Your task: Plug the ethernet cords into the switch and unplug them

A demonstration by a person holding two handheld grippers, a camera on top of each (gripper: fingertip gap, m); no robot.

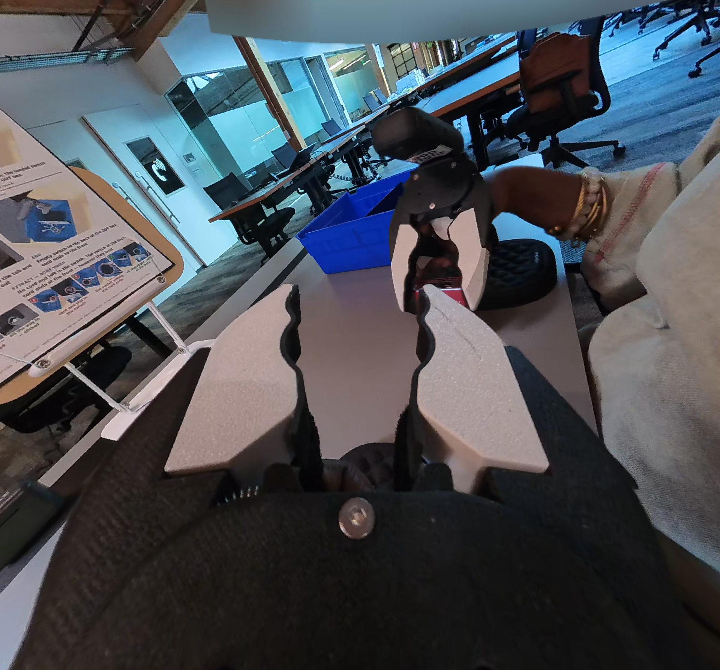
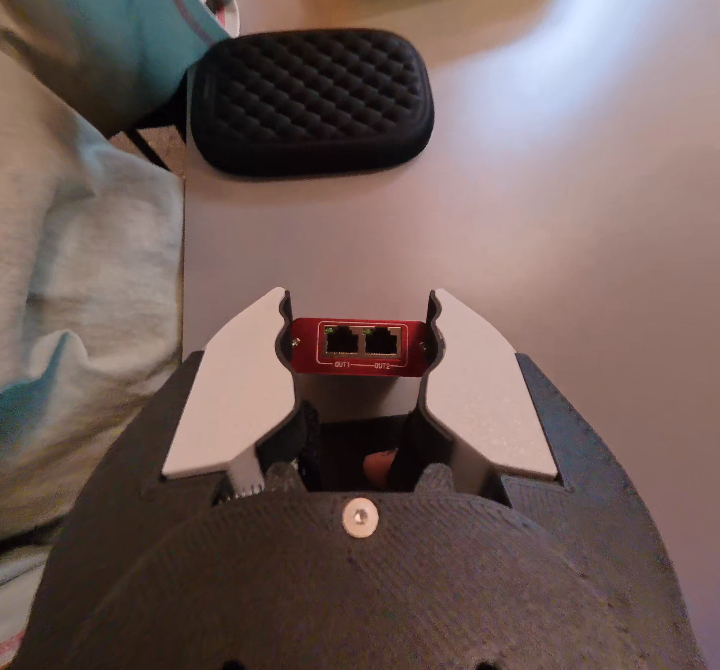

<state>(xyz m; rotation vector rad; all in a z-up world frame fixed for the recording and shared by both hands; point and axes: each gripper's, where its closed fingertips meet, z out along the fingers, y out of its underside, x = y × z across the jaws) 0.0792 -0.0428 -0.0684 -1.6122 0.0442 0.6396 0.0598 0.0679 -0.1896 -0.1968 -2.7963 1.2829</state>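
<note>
Red and small, the ethernet switch point(image 2: 359, 346) sits clamped between the fingers of the right gripper point(image 2: 360, 333), its two empty ports facing the camera, above the grey surface point(image 2: 545, 222). A black quilted pad point(image 2: 311, 101) lies at the surface's near edge by the person. The left gripper point(image 1: 358, 316) hangs with fingers spread, holding nothing; a blue bin point(image 1: 350, 230) stands beyond.

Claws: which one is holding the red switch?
The right claw: its fingers clamp the red switch's two ends. The left claw is open and empty.
</note>
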